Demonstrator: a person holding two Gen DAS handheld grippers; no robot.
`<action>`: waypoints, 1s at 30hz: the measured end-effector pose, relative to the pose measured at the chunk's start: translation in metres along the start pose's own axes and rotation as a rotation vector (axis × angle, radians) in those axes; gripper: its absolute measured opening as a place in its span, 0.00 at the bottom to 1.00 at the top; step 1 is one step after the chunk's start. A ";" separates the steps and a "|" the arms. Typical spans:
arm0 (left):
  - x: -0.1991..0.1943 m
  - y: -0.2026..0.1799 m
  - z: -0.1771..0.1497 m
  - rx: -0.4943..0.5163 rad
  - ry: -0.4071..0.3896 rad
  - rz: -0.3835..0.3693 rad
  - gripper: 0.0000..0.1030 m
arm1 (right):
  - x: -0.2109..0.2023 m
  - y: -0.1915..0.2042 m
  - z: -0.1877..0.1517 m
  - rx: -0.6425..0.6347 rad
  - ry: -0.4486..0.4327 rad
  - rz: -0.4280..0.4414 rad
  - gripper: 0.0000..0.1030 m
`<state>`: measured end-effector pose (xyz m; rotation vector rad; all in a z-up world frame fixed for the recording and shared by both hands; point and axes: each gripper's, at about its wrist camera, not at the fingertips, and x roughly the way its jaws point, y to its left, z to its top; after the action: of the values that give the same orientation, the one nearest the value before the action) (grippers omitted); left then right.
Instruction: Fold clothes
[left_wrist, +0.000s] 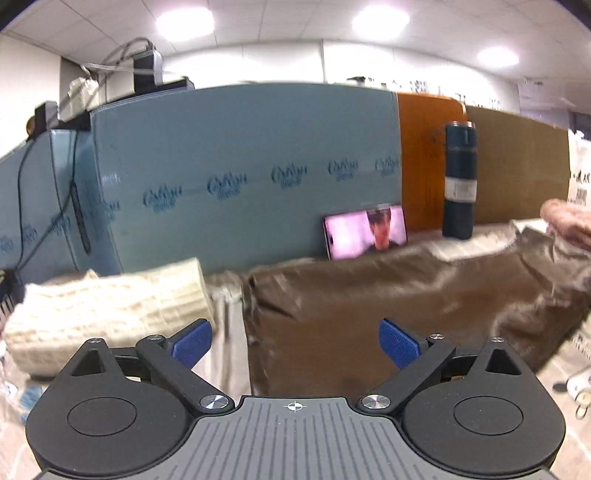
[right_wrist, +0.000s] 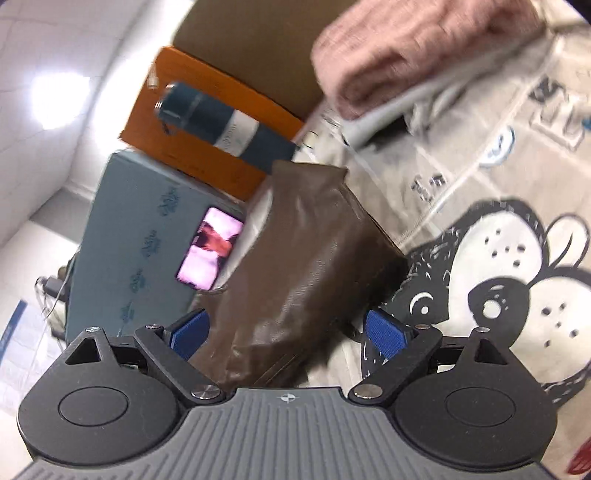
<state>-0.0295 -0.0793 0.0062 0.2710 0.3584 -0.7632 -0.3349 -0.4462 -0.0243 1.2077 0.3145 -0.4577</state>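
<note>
Item: one folded brown garment (left_wrist: 406, 295), lying ahead of my left gripper (left_wrist: 295, 345) and under and ahead of my right gripper (right_wrist: 288, 334); both sets of jaws stand wide apart, nothing pinched. Left view alone: one cream knit (left_wrist: 110, 310), folded, off to the left. Right view alone: the panda-print cloth (right_wrist: 498, 258) beneath. Both views: one pink knit (right_wrist: 424, 48), one dark bottle (left_wrist: 459, 181), one phone (left_wrist: 365, 230).
</note>
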 end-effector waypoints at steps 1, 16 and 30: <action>0.002 -0.001 -0.002 0.005 0.013 0.004 0.96 | 0.007 -0.002 0.002 0.021 0.010 -0.008 0.90; 0.024 -0.005 -0.021 0.033 0.120 -0.007 0.96 | 0.043 -0.007 0.002 0.105 -0.232 -0.017 0.12; 0.008 -0.006 -0.023 0.033 0.035 -0.193 0.96 | -0.025 -0.010 0.011 0.018 -0.393 -0.090 0.07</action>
<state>-0.0331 -0.0799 -0.0184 0.2835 0.4093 -0.9557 -0.3616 -0.4553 -0.0177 1.0960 0.0270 -0.7631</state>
